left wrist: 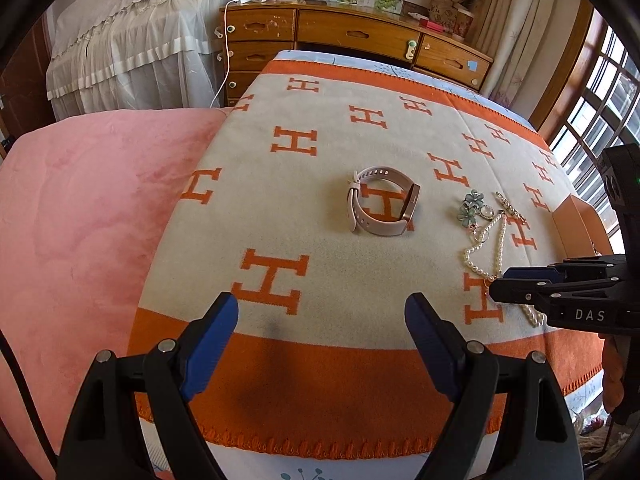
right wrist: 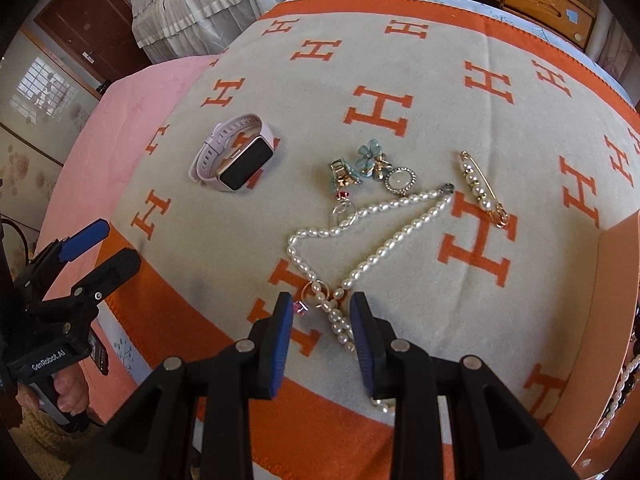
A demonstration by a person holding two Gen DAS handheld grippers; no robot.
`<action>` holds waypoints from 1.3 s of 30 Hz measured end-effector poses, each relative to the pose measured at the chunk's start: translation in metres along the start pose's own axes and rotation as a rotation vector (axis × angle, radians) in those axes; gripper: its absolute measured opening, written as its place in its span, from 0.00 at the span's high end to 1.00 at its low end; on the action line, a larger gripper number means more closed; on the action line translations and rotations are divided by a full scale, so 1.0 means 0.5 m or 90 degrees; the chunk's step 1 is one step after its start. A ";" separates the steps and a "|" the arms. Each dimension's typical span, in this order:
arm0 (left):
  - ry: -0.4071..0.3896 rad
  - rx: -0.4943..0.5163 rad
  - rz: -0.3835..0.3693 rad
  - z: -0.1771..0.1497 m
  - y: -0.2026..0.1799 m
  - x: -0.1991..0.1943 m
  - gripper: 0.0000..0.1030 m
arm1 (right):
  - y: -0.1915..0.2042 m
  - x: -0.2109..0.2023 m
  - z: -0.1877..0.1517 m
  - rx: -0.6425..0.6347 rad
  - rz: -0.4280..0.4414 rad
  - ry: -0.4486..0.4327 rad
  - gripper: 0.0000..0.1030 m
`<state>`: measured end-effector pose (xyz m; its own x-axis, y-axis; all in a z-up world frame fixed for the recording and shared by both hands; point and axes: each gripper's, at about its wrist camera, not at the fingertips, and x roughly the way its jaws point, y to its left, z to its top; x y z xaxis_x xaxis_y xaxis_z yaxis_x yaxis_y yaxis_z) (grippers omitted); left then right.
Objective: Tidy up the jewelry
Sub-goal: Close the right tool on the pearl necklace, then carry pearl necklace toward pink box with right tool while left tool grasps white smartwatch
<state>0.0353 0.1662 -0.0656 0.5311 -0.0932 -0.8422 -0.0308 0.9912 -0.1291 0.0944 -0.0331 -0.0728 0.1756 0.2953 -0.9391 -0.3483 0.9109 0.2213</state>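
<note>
My right tool (right wrist: 322, 312) is low over the blanket (right wrist: 400, 64), jaws part open, blue pads either side of the near stretch of the pearl necklace (right wrist: 384, 246), not closed on it. A gold ring with a pink stone (right wrist: 306, 298) sits on the strand just ahead of my left pad. The necklace runs away from me in a V, its clasp end near the pearl pin brooch (right wrist: 484, 190), which lies just right of it, apart. At the far tip of the V: a blue flower clip (right wrist: 368, 156), a round white pendant (right wrist: 401, 180) and a small silver ring (right wrist: 346, 210), all bunched close, some touching the pearls. The pink smartwatch (right wrist: 236, 160) lies well left of that cluster, strap looped, dark screen up.

An orange box (right wrist: 600, 320) is at the right edge of my right view, with more pearls showing inside at its rim; can't tell what else.

My left tool (left wrist: 322, 316) hangs open wide over the orange border of the blanket, gripping nothing, the smartwatch (left wrist: 382, 206) ahead of it. In my left view the right tool (left wrist: 500, 286) comes in from the right over the necklace (left wrist: 486, 248). Pink quilt (left wrist: 80, 220) to the left, wooden dresser (left wrist: 352, 36) behind
</note>
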 end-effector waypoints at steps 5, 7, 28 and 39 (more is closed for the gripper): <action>0.001 -0.009 -0.006 0.001 0.008 0.002 0.19 | 0.009 0.006 0.020 0.001 -0.016 0.005 0.71; 0.002 -0.012 -0.010 0.001 0.010 0.003 0.19 | 0.021 0.011 0.027 -0.014 -0.029 0.006 0.71; 0.002 -0.029 -0.037 0.001 0.022 -0.002 0.19 | -0.016 0.021 0.085 -0.018 0.033 0.054 0.91; 0.009 0.016 -0.050 0.036 0.000 -0.004 0.19 | -0.079 -0.077 0.056 0.080 0.163 -0.024 0.91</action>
<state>0.0492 0.1681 -0.0544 0.5187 -0.1723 -0.8374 0.0320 0.9827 -0.1824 0.1273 -0.0722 -0.0381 0.1311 0.5290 -0.8384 -0.2700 0.8328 0.4833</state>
